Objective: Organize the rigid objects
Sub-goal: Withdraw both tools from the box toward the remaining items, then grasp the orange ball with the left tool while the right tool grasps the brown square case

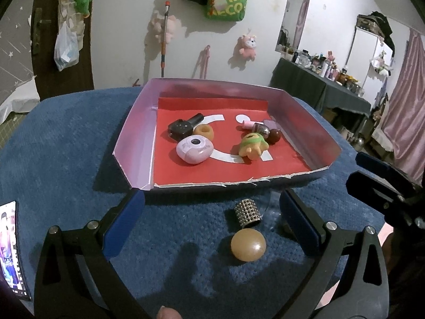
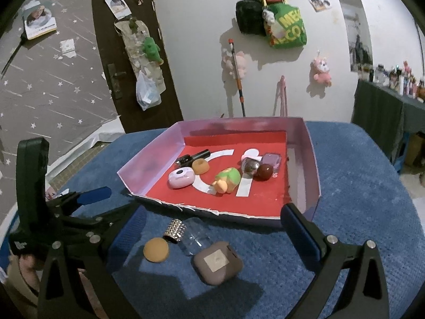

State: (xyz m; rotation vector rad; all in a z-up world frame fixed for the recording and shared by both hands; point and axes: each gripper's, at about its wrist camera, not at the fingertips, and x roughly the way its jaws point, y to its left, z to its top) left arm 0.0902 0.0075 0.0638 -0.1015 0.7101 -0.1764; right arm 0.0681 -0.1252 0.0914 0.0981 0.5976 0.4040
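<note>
A pink-walled tray with a red floor [image 1: 138,122] [image 2: 313,180] sits on the blue cloth and holds several small items: a lilac case [image 1: 195,150] [image 2: 181,177], a green-and-yellow toy [image 1: 252,146] [image 2: 227,179], a black piece [image 1: 183,127], a brown ball [image 1: 273,136] [image 2: 264,172]. In front of the tray lie a tan ball [image 1: 248,244] [image 2: 156,250], a clear bottle with a studded silver cap [image 1: 247,214] [image 2: 175,230] and a brown earbud case [image 2: 217,263]. My left gripper [image 1: 212,223] stands open around the ball and cap. My right gripper [image 2: 212,239] is open around all three.
A phone [image 1: 12,250] lies at the cloth's left edge. The right gripper's body [image 1: 385,194] shows at the right in the left wrist view; the left gripper [image 2: 66,212] sits at the left in the right wrist view. A dark table [image 1: 318,87] crowded with bottles stands at the back right.
</note>
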